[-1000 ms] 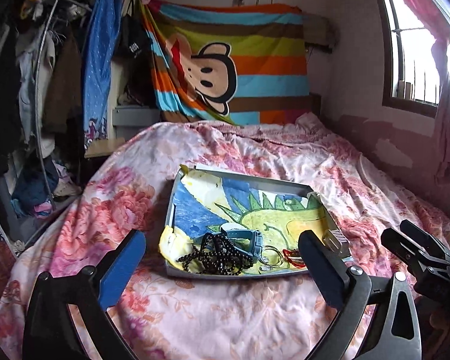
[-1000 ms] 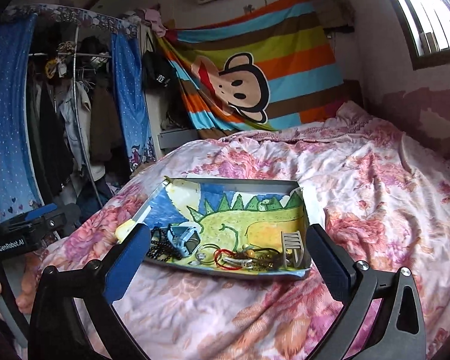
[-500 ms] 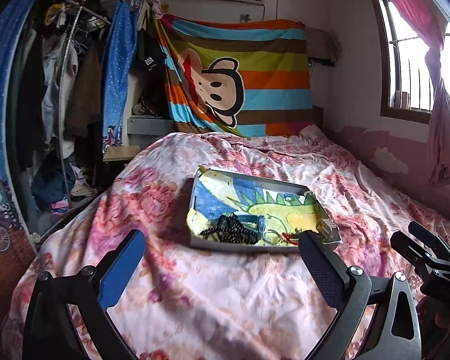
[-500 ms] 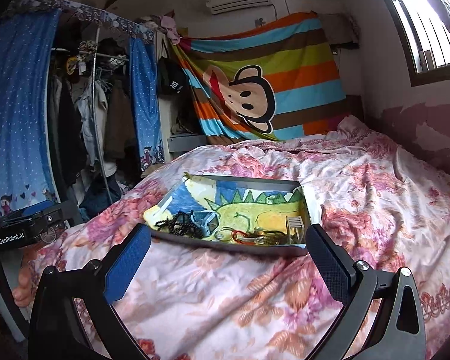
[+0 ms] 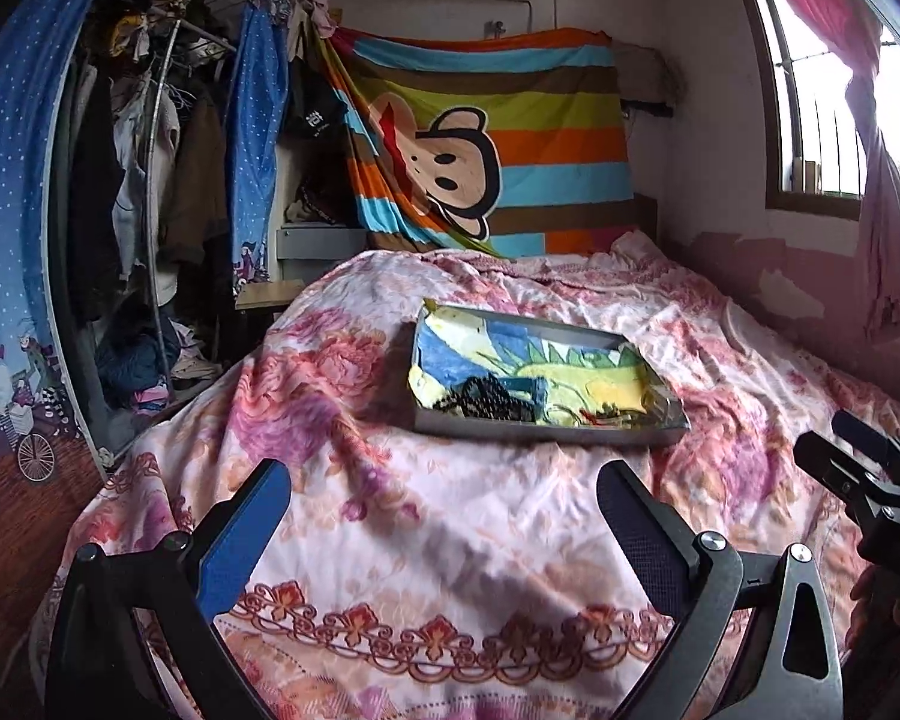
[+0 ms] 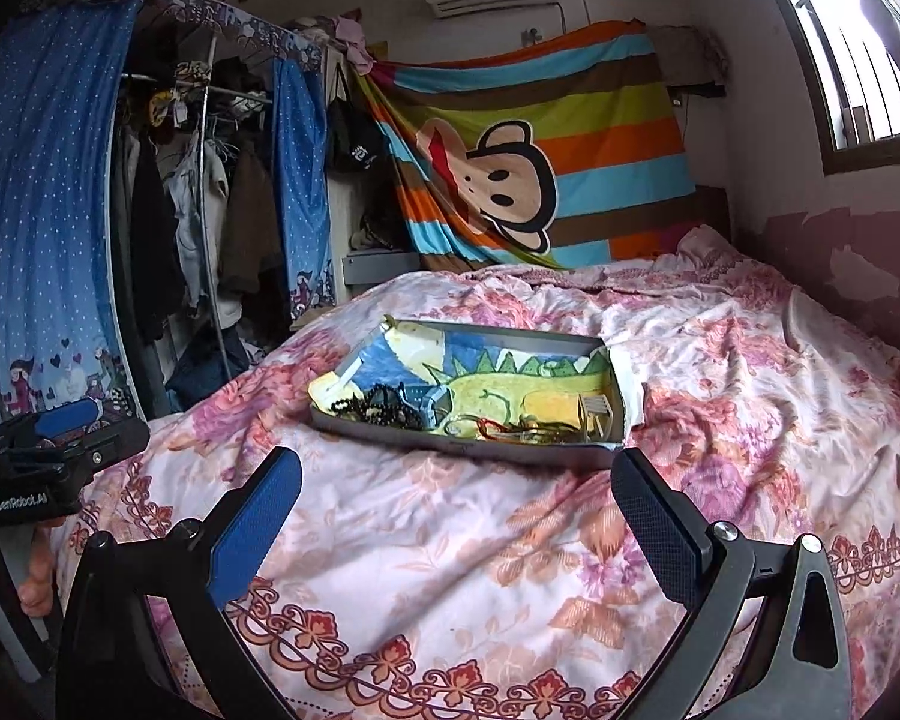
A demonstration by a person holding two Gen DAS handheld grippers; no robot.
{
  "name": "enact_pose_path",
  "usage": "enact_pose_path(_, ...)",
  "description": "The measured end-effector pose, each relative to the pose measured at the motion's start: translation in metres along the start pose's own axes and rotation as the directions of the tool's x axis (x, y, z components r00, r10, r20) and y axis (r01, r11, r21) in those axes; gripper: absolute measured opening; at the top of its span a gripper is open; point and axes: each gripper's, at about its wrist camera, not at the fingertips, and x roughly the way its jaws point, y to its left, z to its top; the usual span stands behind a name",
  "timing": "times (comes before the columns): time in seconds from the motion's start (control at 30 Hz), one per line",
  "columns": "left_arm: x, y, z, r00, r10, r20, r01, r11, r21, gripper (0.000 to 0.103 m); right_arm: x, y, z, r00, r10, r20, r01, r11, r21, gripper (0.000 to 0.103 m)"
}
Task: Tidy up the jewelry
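A shallow grey tray (image 5: 546,429) (image 6: 468,450) lined with a dinosaur drawing lies on the floral bed. In it lie a black bead necklace (image 5: 480,399) (image 6: 378,411), a blue ring-shaped piece (image 5: 525,390) (image 6: 429,399), red cord and thin bangles (image 5: 600,417) (image 6: 501,429), and a small pale comb-like item (image 6: 594,408). My left gripper (image 5: 444,531) is open and empty, well short of the tray. My right gripper (image 6: 459,516) is open and empty, also short of the tray.
The pink floral bedspread (image 5: 450,510) covers the bed. A clothes rack (image 5: 150,180) with blue curtains stands at the left. A striped monkey blanket (image 5: 480,144) hangs behind. A window (image 5: 822,90) is at right. Each gripper shows in the other's view (image 5: 870,480) (image 6: 48,450).
Both grippers have pulled back and away from the tray; it now looks smaller and farther. Both stay open and empty. The jewelry has not moved.
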Motion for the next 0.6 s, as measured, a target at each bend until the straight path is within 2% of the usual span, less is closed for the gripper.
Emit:
enact_pose_path(0.33,0.007,-0.006,-0.006,0.999,0.026,-0.037,-0.024,0.999,0.041,0.103,0.014,-0.008,-0.007,0.998,-0.022,-0.052,0.024,0.999,0.036,0.101)
enact_pose_path(0.6,0.008,-0.005,-0.006,0.999,0.027,-0.038,-0.025,0.999,0.041,0.103,0.017,-0.009,-0.009,0.998,-0.024,-0.058,0.026,0.999,0.031,0.101)
